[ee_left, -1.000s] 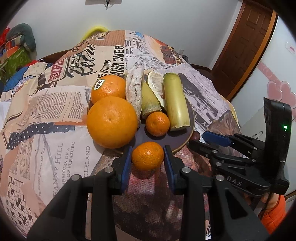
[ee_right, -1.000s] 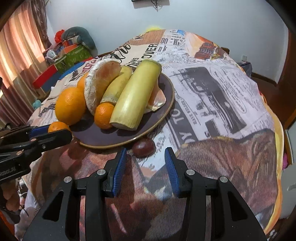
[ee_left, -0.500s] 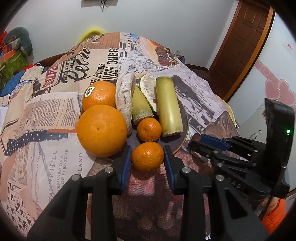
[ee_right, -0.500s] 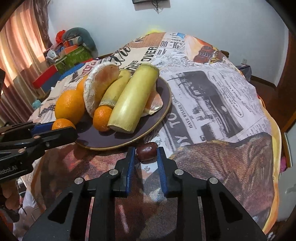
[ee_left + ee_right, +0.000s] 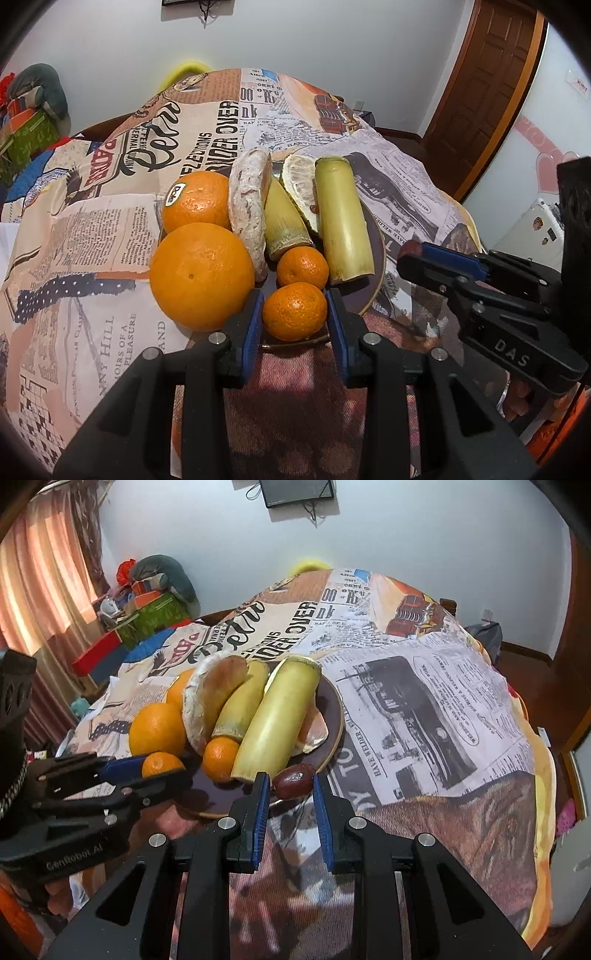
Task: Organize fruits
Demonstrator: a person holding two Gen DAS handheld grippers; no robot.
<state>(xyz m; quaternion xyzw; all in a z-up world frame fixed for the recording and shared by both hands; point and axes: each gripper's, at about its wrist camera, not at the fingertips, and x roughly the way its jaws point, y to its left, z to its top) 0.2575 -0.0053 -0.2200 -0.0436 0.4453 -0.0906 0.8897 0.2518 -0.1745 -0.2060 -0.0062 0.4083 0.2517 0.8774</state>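
Left wrist view: left gripper (image 5: 294, 316) grasps a mandarin (image 5: 294, 311) between blue pads, over the near rim of the plate (image 5: 376, 258). Plate also holds two oranges (image 5: 201, 275), a second mandarin (image 5: 303, 266), a cane piece (image 5: 341, 218) and pomelo. Right wrist view: right gripper (image 5: 288, 797) clenches a brown date (image 5: 293, 776) at the plate's (image 5: 334, 716) near edge, above the tablecloth (image 5: 424, 701).

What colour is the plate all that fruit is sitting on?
Dark purple-brown with a thin golden rim; the plate shows best in the right wrist view.
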